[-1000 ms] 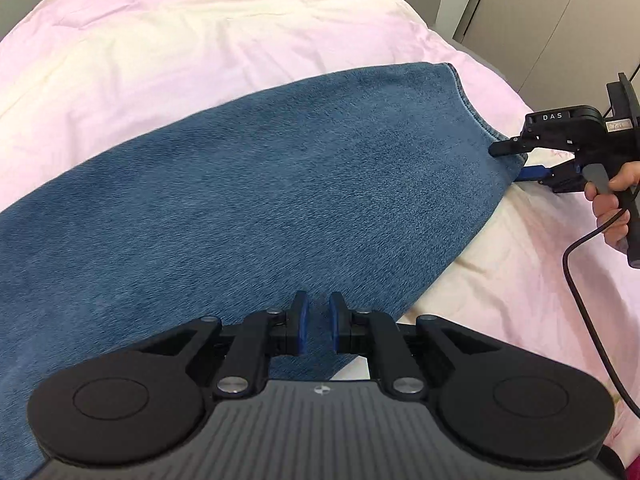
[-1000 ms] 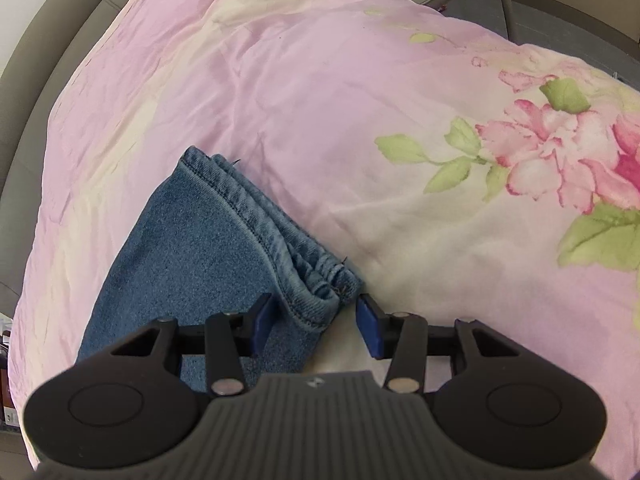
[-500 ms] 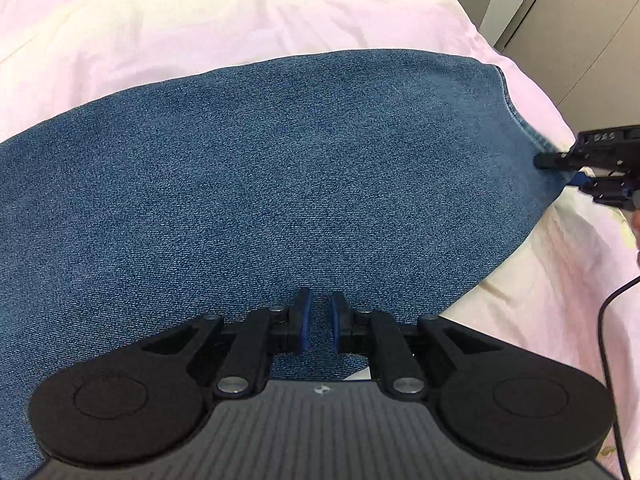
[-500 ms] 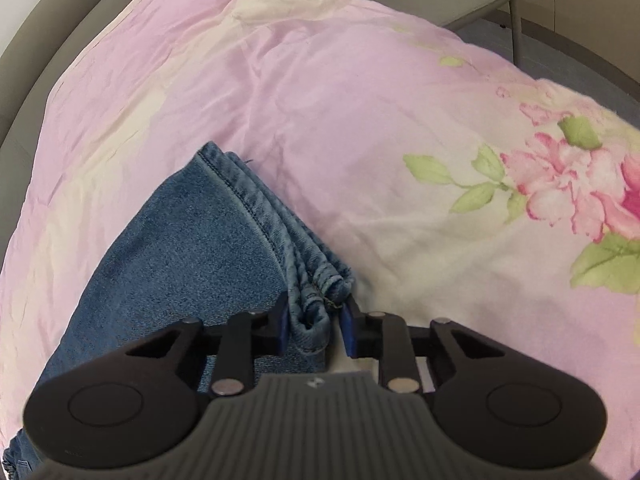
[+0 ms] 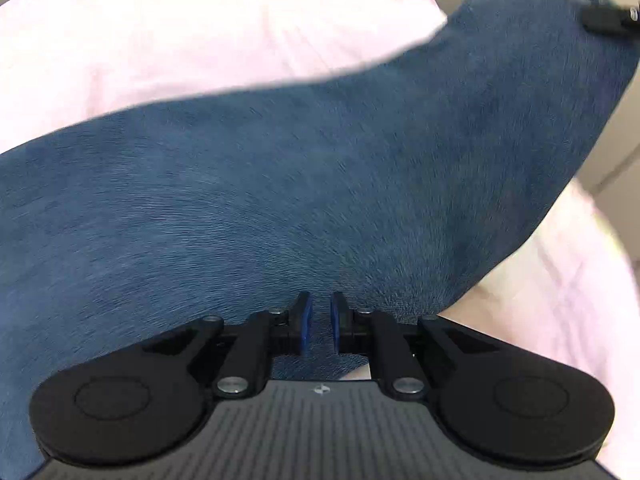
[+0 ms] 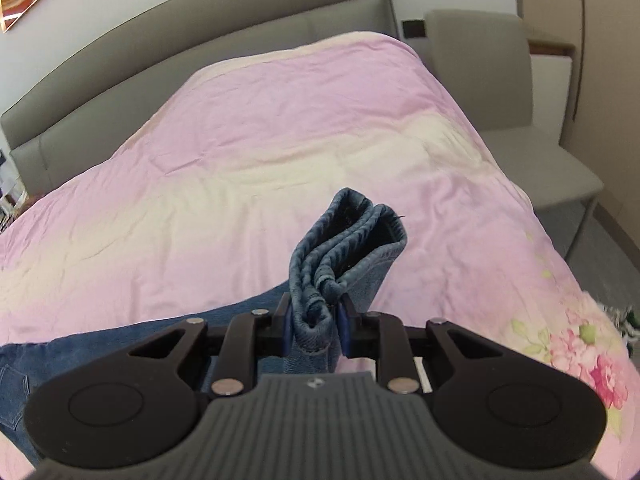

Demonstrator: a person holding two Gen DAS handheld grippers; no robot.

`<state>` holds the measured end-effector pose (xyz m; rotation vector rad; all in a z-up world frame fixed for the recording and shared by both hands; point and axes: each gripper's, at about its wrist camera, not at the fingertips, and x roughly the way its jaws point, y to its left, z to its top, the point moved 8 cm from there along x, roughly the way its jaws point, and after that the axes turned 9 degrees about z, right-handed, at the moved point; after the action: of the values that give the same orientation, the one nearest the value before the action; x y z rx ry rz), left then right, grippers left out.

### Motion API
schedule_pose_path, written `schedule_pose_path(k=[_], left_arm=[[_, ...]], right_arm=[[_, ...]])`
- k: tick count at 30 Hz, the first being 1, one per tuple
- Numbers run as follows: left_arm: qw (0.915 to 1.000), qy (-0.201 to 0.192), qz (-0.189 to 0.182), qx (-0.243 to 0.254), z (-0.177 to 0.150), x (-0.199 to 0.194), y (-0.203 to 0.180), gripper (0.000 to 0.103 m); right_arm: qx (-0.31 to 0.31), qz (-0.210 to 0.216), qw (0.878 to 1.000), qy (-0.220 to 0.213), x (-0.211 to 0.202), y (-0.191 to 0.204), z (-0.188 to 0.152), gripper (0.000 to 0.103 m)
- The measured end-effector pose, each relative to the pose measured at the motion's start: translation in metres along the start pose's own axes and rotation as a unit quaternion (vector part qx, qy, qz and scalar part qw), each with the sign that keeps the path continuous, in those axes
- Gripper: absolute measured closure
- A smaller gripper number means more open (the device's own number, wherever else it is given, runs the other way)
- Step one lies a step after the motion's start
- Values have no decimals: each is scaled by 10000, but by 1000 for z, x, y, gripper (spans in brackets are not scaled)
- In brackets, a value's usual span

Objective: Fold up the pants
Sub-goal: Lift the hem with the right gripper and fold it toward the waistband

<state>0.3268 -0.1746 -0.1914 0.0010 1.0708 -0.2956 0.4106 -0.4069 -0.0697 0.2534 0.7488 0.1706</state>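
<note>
Blue denim pants (image 5: 320, 160) lie across a pink bed cover (image 5: 200, 32). My left gripper (image 5: 320, 308) is shut on the near edge of the fabric, with denim pinched between its blue pads. The leg end is raised toward the upper right, where the tip of my right gripper (image 5: 608, 20) shows at the hem. In the right wrist view, my right gripper (image 6: 314, 308) is shut on the bunched leg hems (image 6: 352, 240), which stand up above the bed. The rest of the pants (image 6: 120, 344) trails down to the lower left.
The pink flowered bed cover (image 6: 280, 140) spreads ahead, with a grey padded headboard (image 6: 200, 52) behind it. A grey chair (image 6: 500, 80) stands to the right of the bed, and grey floor (image 6: 608, 240) lies beyond the bed's right edge.
My right gripper closed on the leg hems, rolled, and lifted them off the bed. In the left wrist view the leg end rose to the upper right. My left gripper kept its grip.
</note>
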Motion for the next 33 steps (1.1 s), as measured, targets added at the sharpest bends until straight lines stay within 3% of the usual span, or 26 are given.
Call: schedule_pose_path(k=[4,9,16,20,24,27,29,33], left_arm=[[9980,-528,7,-359,1,-50,46,87],[9946,-624,584,-583,-7,-85,122,86],[9893,-501,867,-1058,-39,-104,209,86],[9900,-384,785,-1106,-55,-102,225,86],[9905,-263,699,-1151,-68,-99,233,86],[9913,-181,646,-1136,-73,-97,233,86],[9913,-152,609,-1155,-74,-97,232,86],[9911,-206,430,-1241,-71,-99,232,86]], right_arm=[[-691,177,9974,44,-4,72,3,85],[-1753,321,9835,323,16,166,-22,86],[-3065,563,9449,1004,66,274,-115,86],[-3539,608,9204,1547,103,300,-176,86],[-3749,416,9065,1895,128,298,-215,85],[-3771,446,9044,1948,137,290,-215,83],[-3619,633,9079,2016,135,288,-210,70],[-3307,993,9143,2116,125,290,-202,62]])
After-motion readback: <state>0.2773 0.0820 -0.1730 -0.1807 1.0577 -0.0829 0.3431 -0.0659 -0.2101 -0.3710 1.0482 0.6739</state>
